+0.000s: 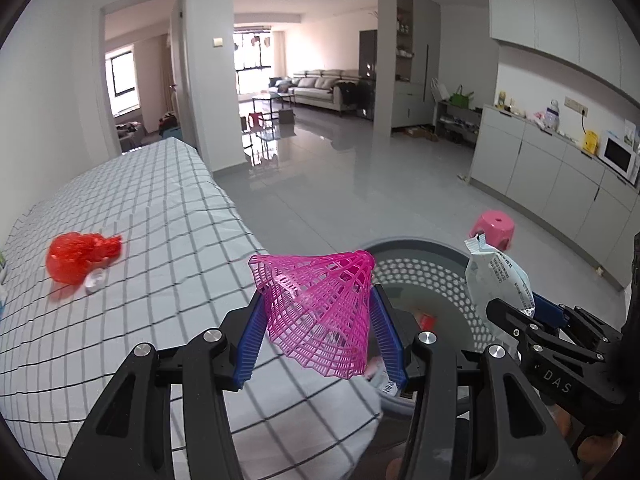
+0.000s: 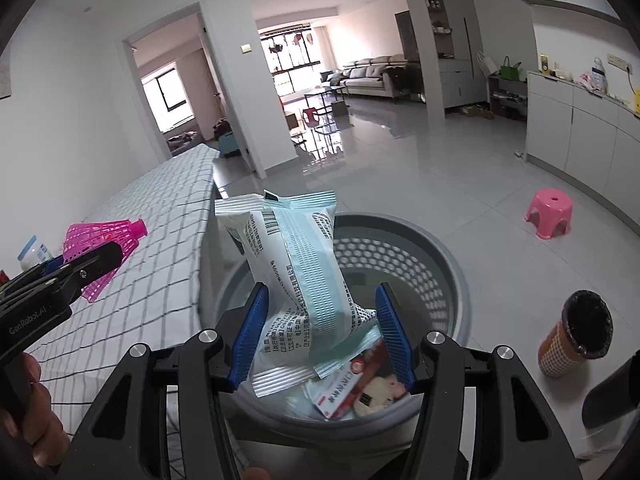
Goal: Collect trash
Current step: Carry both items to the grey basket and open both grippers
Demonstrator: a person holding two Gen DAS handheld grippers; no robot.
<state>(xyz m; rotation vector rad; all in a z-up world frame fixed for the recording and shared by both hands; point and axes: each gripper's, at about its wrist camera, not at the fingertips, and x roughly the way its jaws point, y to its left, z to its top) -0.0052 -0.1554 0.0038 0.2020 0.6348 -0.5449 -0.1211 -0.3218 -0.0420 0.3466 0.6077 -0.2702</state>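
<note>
Pink mesh cone (image 1: pixel 316 316): gripped between the blue pads (image 1: pixel 251 344) of the left gripper (image 1: pixel 320 344), wide end toward the camera, held over the table edge just beside the bin.
Left jaws: set fairly wide, closed against the cone's sides.
Pale blue wrapper (image 2: pixel 296 280): clamped at its lower part by the right gripper (image 2: pixel 320 336), its sealed top standing upright above the bin.
Right jaws: partly closed, both pads pressed on the wrapper.
Grey perforated bin (image 2: pixel 404 256): placed on the floor against the table, with printed packets (image 2: pixel 360 388) lying inside.
Checked tablecloth (image 1: pixel 152 216): a crumpled red wrapper (image 1: pixel 80 256) and a small white cap (image 1: pixel 95 281) are seen on it, well apart from the cone.
Floor: a pink stool (image 2: pixel 549 212) and a brown cup (image 2: pixel 576 334) are seen right of the bin.
</note>
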